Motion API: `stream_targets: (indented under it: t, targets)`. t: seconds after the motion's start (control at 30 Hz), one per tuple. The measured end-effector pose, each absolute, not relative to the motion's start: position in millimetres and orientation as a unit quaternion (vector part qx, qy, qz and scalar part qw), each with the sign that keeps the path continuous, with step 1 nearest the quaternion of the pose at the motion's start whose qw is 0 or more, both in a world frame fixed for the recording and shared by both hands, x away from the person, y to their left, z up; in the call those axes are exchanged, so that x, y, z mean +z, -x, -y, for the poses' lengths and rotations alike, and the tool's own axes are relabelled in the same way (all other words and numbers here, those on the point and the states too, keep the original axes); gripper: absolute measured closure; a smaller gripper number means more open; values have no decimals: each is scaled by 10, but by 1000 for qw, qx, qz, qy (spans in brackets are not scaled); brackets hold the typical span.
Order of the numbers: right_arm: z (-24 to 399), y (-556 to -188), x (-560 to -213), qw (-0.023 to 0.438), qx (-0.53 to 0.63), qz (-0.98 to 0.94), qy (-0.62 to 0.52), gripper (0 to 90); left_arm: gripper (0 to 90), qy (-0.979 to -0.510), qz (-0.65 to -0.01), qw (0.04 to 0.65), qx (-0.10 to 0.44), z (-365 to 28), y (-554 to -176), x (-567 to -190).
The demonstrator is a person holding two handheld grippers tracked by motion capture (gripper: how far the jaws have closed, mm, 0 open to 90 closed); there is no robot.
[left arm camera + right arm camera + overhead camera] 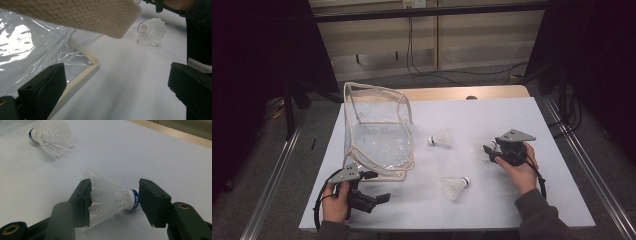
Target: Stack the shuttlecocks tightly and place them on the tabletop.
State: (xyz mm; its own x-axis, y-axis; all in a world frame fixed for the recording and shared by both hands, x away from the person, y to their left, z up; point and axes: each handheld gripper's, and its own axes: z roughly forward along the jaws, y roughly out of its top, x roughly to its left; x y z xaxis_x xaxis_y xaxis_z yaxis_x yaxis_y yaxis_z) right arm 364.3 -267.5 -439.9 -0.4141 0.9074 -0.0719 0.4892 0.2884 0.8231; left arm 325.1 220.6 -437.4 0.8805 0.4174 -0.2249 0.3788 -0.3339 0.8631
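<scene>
While the right gripper (113, 202) brackets a shuttlecock (110, 200) near the table's (492, 210) right edge, jaws endwise on skirt and cork, the pinch is under way; next, carry it to the clear bag (379, 135); the left gripper (112, 95) waits spread, empty.

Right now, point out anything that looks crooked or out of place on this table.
The clear bag sags, leaning askew with its mouth warped. Three shuttlecocks lie on their sides: one by the bag, one near the front, and one lengthwise between the right tool's jaws, skirt against one jaw. Nothing looks broken.
</scene>
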Motion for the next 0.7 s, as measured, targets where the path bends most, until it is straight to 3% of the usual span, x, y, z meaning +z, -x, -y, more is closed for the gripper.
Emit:
stream_targets:
  t: [0.37,0.7]
  targets:
    - [2780,-3612,-4368,273,383,-750,-465,679,19,-817,-244,522,17,-2200,-3252,-4374]
    - [2841,-3589,-4350,279,381,-753,-458,805,19,-818,-243,521,19,-2195,-3250,-4372]
